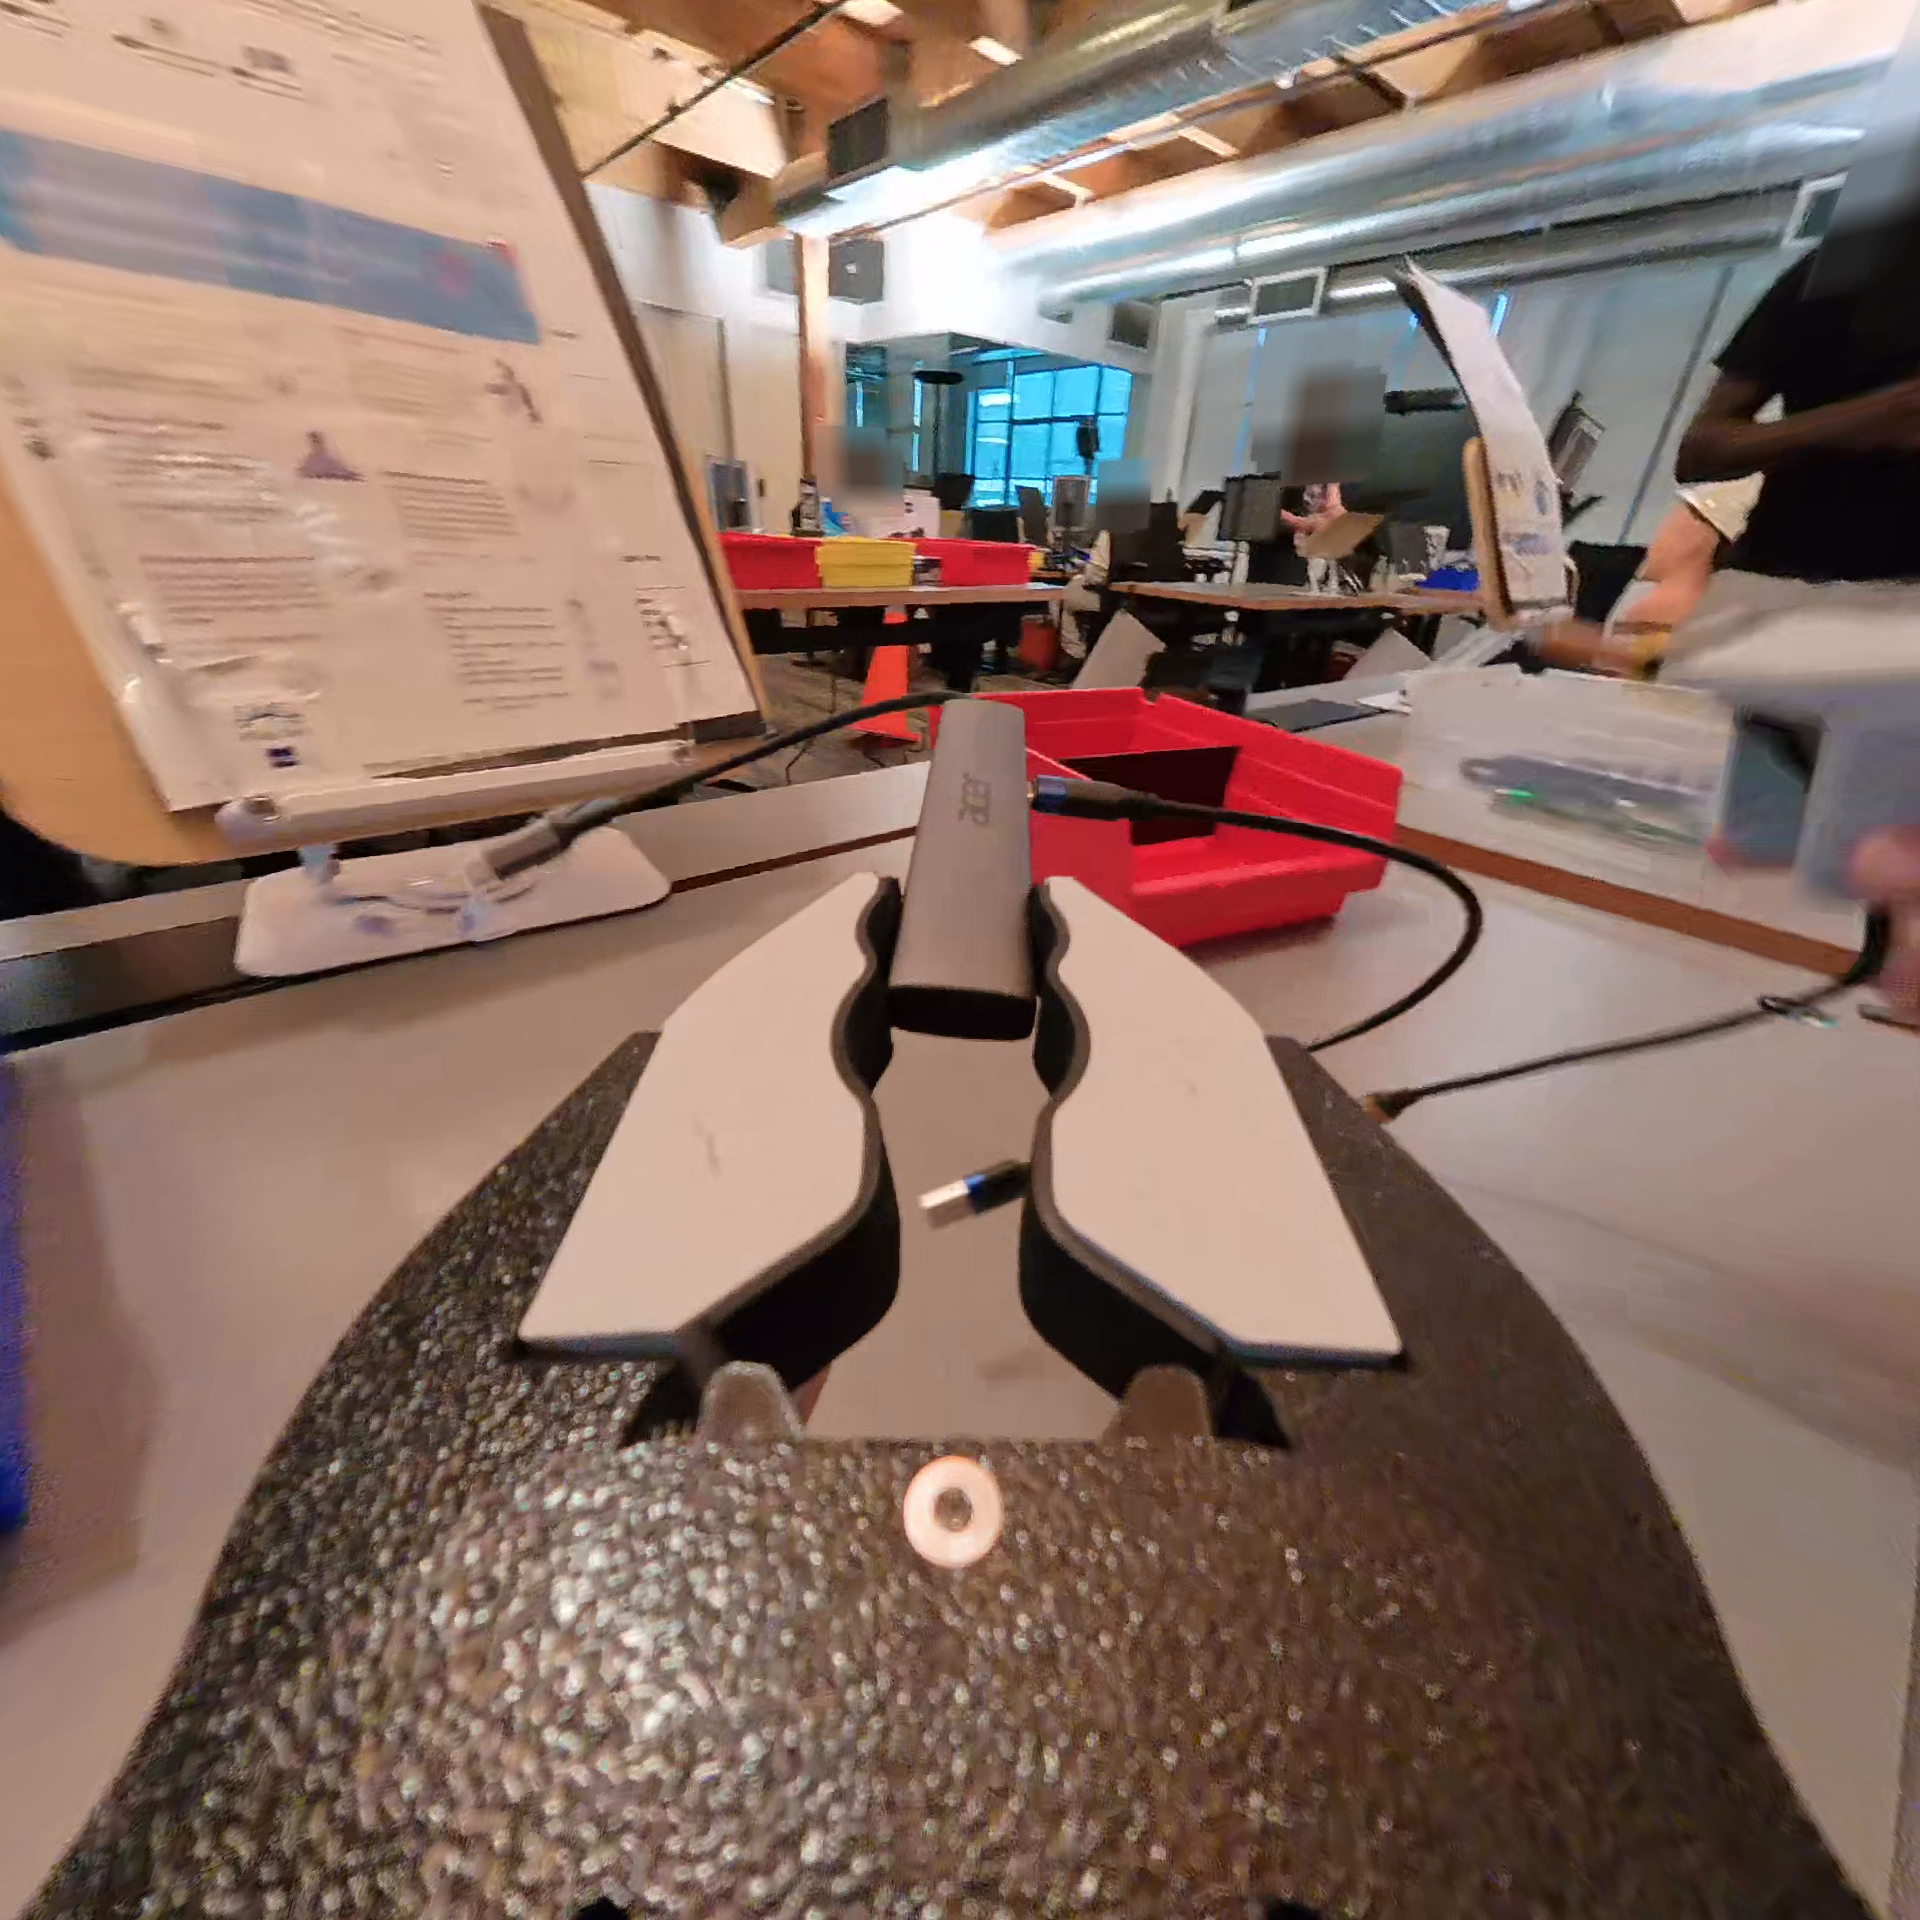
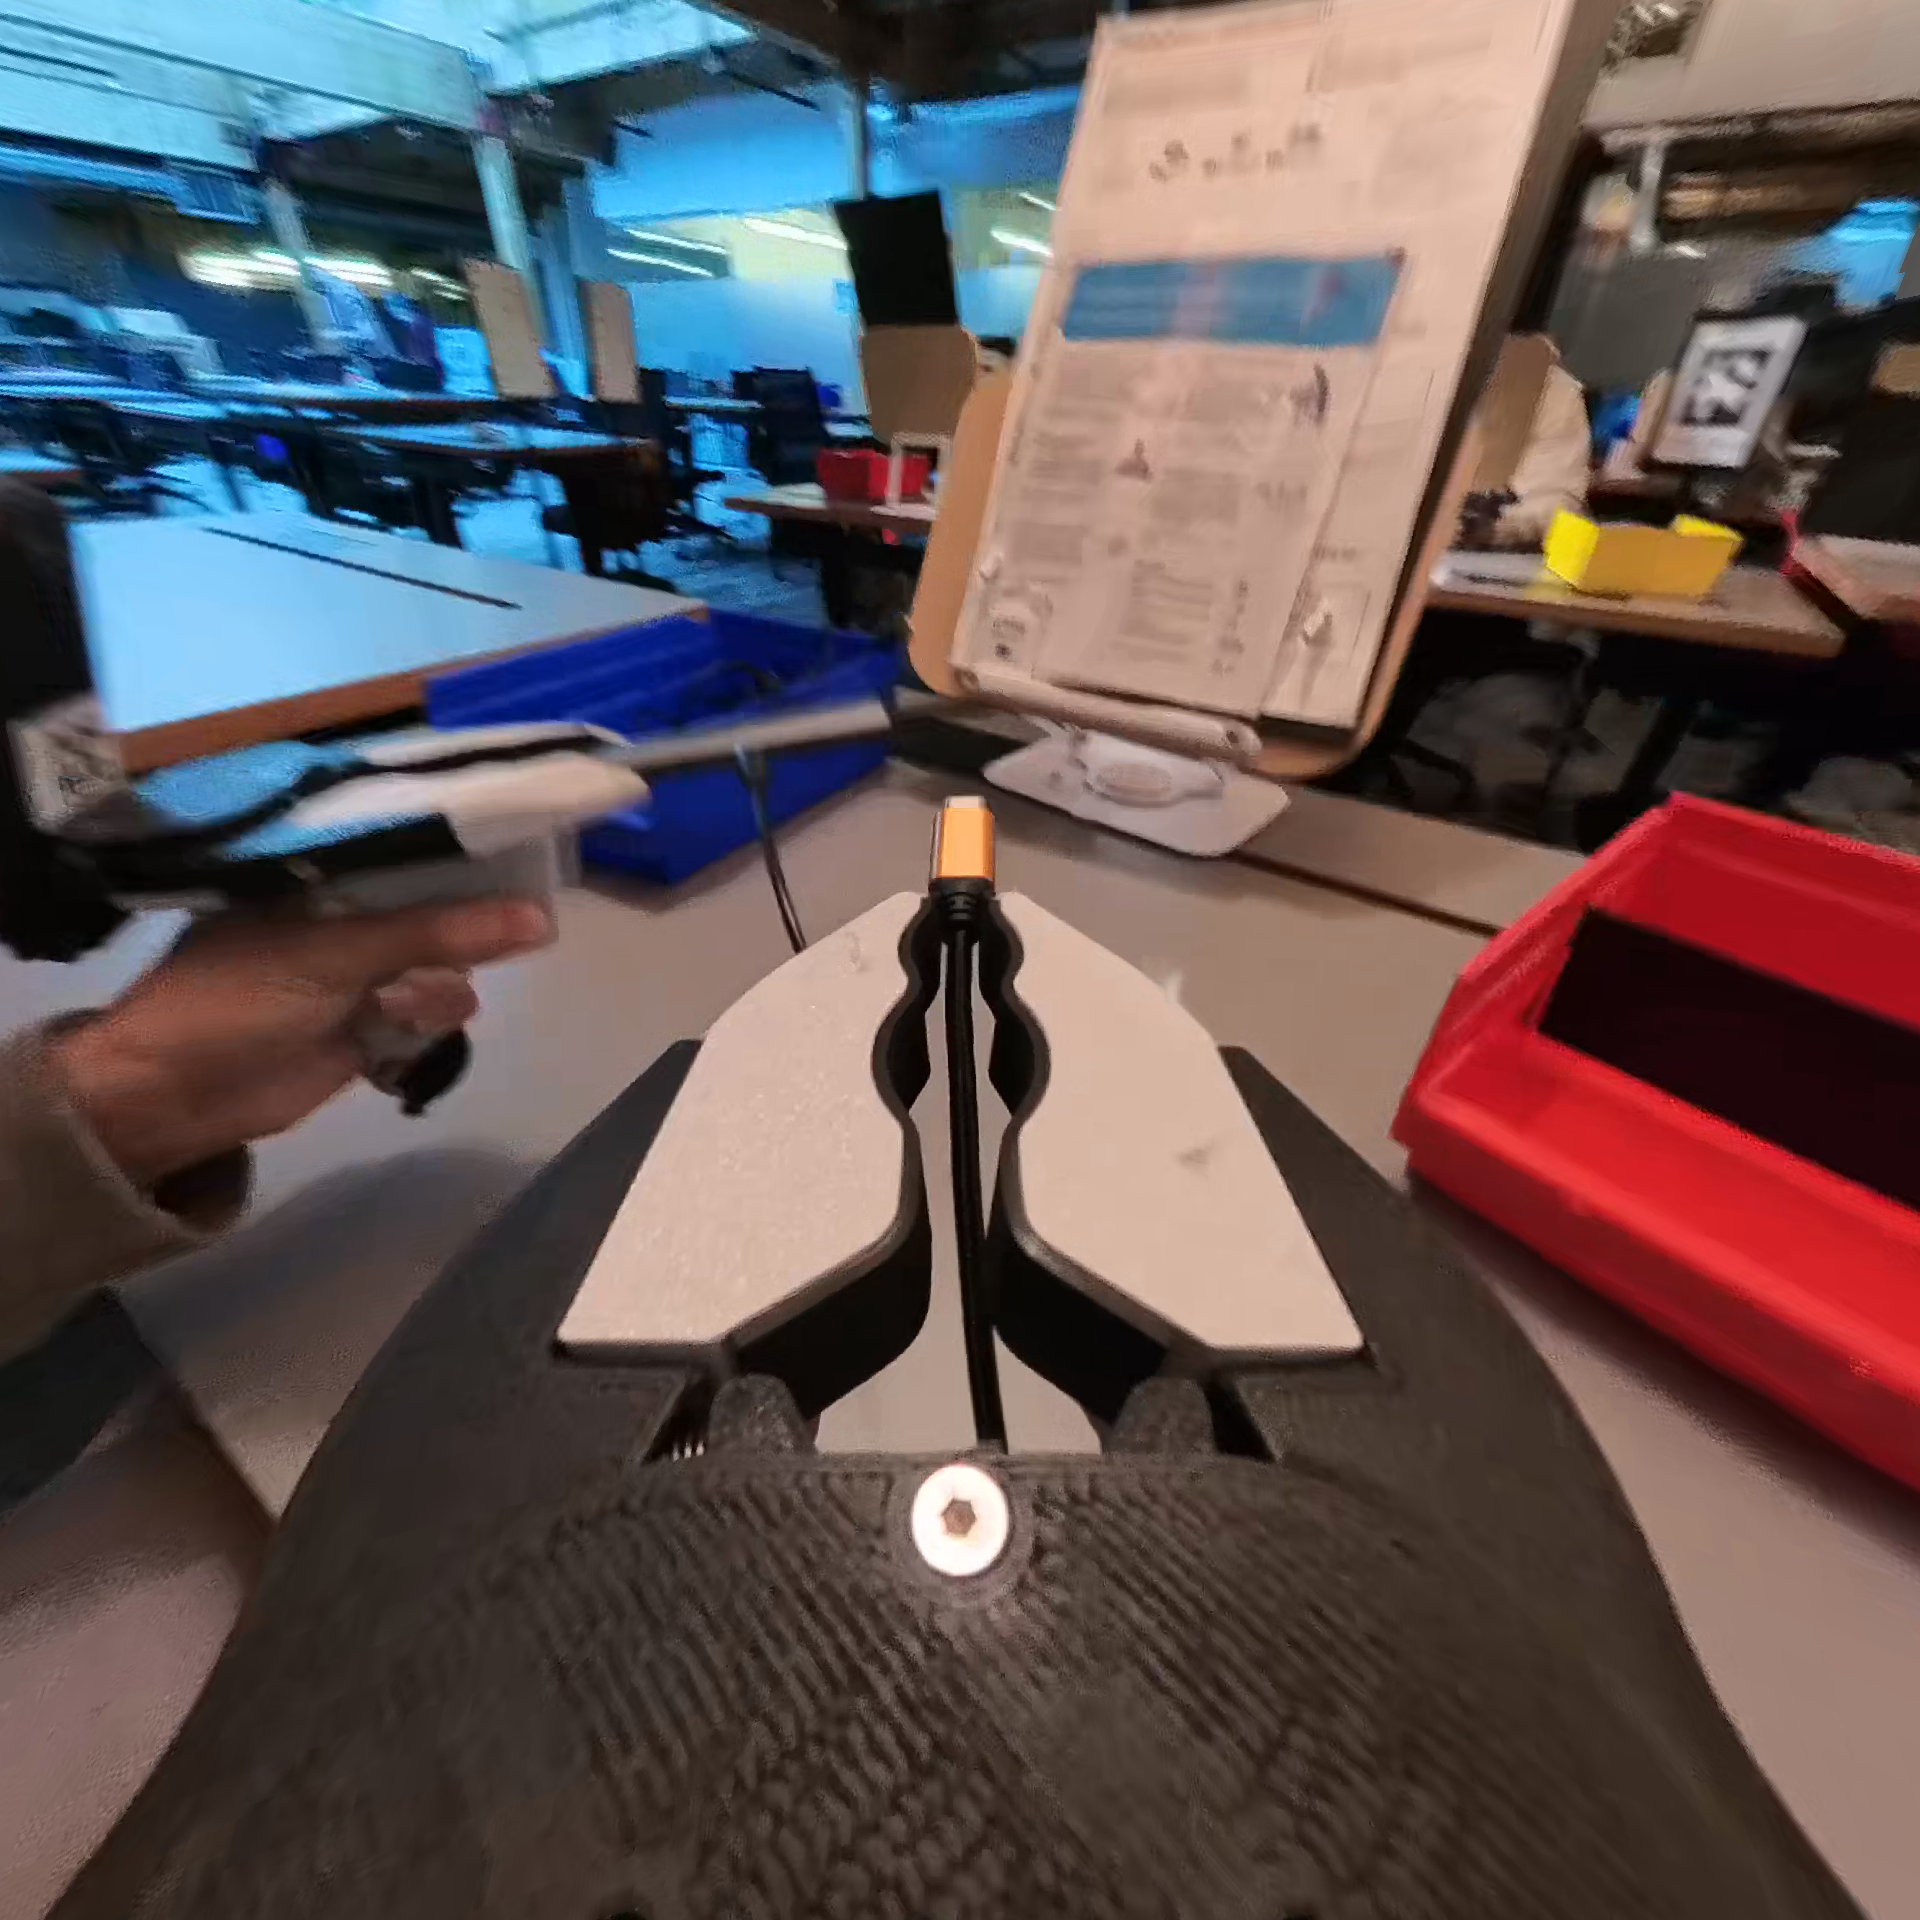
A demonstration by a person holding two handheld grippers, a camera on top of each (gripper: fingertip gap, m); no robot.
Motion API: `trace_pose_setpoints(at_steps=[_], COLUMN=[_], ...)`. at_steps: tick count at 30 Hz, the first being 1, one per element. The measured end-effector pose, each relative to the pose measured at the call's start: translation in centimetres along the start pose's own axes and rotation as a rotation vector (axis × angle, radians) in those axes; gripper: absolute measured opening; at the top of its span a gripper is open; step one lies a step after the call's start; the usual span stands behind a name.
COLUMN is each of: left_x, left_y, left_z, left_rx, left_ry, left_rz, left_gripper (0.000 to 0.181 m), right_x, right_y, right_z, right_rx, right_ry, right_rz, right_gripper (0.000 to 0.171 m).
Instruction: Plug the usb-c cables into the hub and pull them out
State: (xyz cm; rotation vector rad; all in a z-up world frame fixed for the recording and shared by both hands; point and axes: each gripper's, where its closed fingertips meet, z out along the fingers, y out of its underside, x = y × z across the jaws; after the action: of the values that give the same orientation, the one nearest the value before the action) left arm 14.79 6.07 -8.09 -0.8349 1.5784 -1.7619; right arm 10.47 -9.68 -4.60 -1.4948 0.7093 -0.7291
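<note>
The left wrist view shows, at the far left edge of the desk (image 1: 1558, 1247), a document stand (image 1: 312, 436) with printed sheets. In front of it hangs a grey cable plug (image 1: 530, 844), free in the air, on a black lead coming from the hub's far end. In the middle, the left gripper (image 1: 961, 956) is closed on the near end of the grey hub (image 1: 961, 862), which is lifted above the desk and points away from the camera. A blue-ringed plug (image 1: 1081, 798) sits in the hub's right side, and its black cable curves to the right over the desk. Below, between the fingers, a blue USB-A plug (image 1: 971, 1195) lies on the desk. Behind the hub stands a red bin (image 1: 1247, 852) near the far edge.

Only the right wrist view shows the blue bin (image 2: 665, 717) at the far left edge and a hand (image 2: 270, 1018) holding the other gripper. The right gripper (image 2: 961, 925) is nearly closed, clamping a black cable; its orange USB-C plug (image 2: 961, 842) stands out beyond the fingertips, in the air, well apart from the hub.
</note>
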Motion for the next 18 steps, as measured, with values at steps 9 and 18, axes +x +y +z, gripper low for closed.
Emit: trace_pose_setpoints(at_steps=[9,18], left_x=[0.1,0.3], left_y=[1.3,1.6], left_z=[0.6,0.8], left_rx=[-0.018,-0.023], left_ry=[0.033,0.044], left_rz=[-0.066,-0.056], left_gripper=[0.023,0.023], right_x=[11.2,21.6], right_y=[-13.1,-5.5], right_z=[0.8,8.9], right_rx=[0.228,0.127], right_ry=[-0.080,-0.101], right_rz=[-0.053,0.081], right_gripper=[0.008,0.007])
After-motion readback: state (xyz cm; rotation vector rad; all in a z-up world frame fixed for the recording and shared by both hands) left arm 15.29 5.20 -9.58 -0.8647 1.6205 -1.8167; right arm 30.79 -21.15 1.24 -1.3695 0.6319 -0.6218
